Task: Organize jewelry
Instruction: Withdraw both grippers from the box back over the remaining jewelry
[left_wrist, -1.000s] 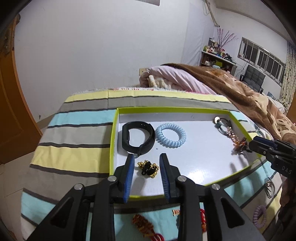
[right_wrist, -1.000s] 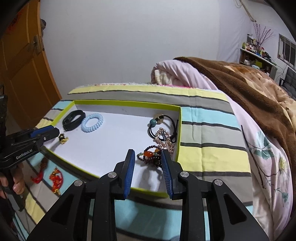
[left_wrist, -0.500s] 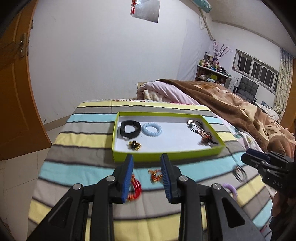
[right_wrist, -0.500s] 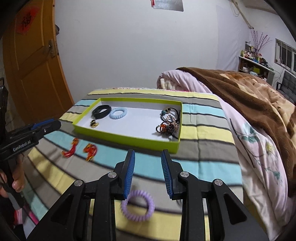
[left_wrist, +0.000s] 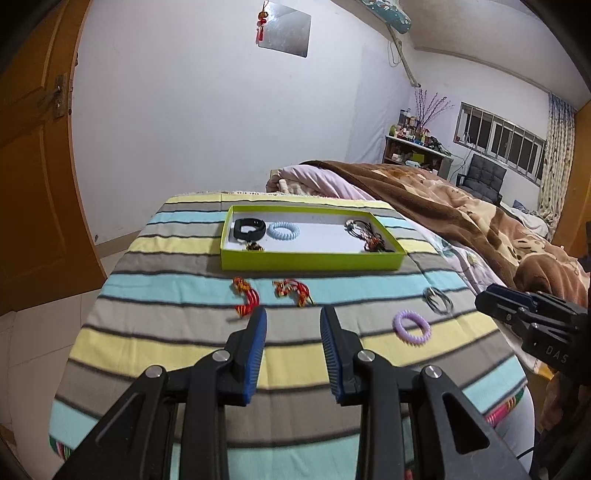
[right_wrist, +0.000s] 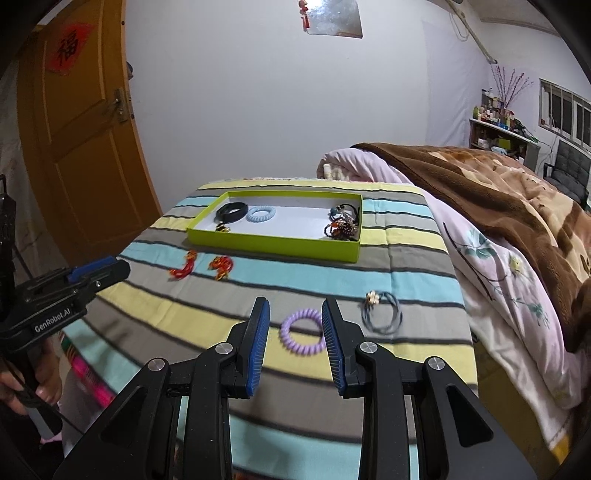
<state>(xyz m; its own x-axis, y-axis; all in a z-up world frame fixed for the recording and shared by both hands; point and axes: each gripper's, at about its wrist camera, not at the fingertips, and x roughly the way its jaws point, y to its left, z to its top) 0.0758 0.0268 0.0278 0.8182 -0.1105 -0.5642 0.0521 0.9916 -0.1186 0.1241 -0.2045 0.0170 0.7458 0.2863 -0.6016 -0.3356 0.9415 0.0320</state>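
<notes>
A lime-green tray (left_wrist: 310, 259) (right_wrist: 273, 243) on the striped blanket holds a black band (left_wrist: 249, 229), a light-blue coil tie (left_wrist: 283, 231), a small gold-black piece (left_wrist: 254, 246) and a beaded pile (left_wrist: 373, 242). Two red tassel ornaments (left_wrist: 247, 293) (left_wrist: 294, 290), a purple coil tie (left_wrist: 411, 327) (right_wrist: 302, 331) and a grey hair tie (left_wrist: 437, 300) (right_wrist: 382, 311) lie on the blanket in front of the tray. My left gripper (left_wrist: 293, 314) is open and empty, just short of the tassels. My right gripper (right_wrist: 294, 306) is open and empty over the purple tie.
A brown blanket and pink quilt (right_wrist: 498, 206) are heaped to the right. An orange door (right_wrist: 74, 140) stands at the left. The blanket's front edge (left_wrist: 258, 448) lies below my fingers. A shelf and window (left_wrist: 480, 140) are far right.
Both grippers have pulled back from the tray and away from it. The tray now looks small and far, and the loose items on the blanket have come into view.
</notes>
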